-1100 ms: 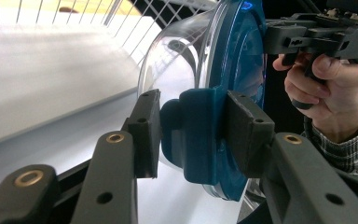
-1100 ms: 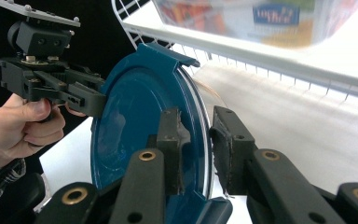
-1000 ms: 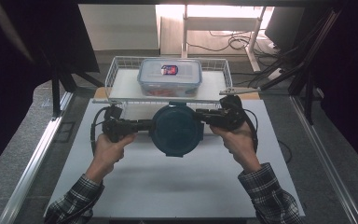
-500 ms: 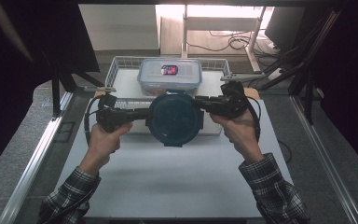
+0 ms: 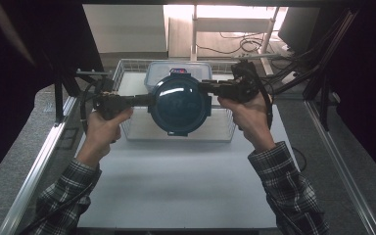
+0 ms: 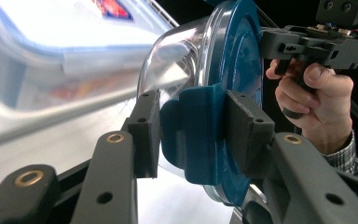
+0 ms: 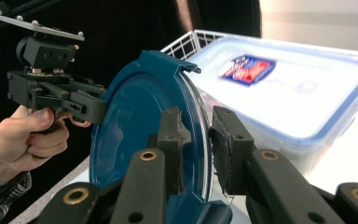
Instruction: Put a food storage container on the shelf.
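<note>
A round clear container with a dark blue lid (image 5: 178,105) hangs in the air, tilted on its side, over the front edge of a wire basket (image 5: 127,73). My left gripper (image 5: 149,100) is shut on its left rim. In the left gripper view its jaws (image 6: 193,121) clamp a blue latch tab of the lid (image 6: 242,60). My right gripper (image 5: 206,88) is shut on the opposite rim. In the right gripper view its pads (image 7: 196,135) straddle the lid edge (image 7: 130,121), with the left gripper (image 7: 51,93) beyond.
A rectangular clear box with a blue-trimmed lid and a red label (image 5: 176,69) sits in the white wire basket, right behind the held container (image 7: 307,79). A white table mat (image 5: 176,181) lies below. Dark frame posts and cables stand at both sides.
Both hands have risen and carried the round container up and farther away, from over the mat to over the basket's front edge. The grips look the same.
</note>
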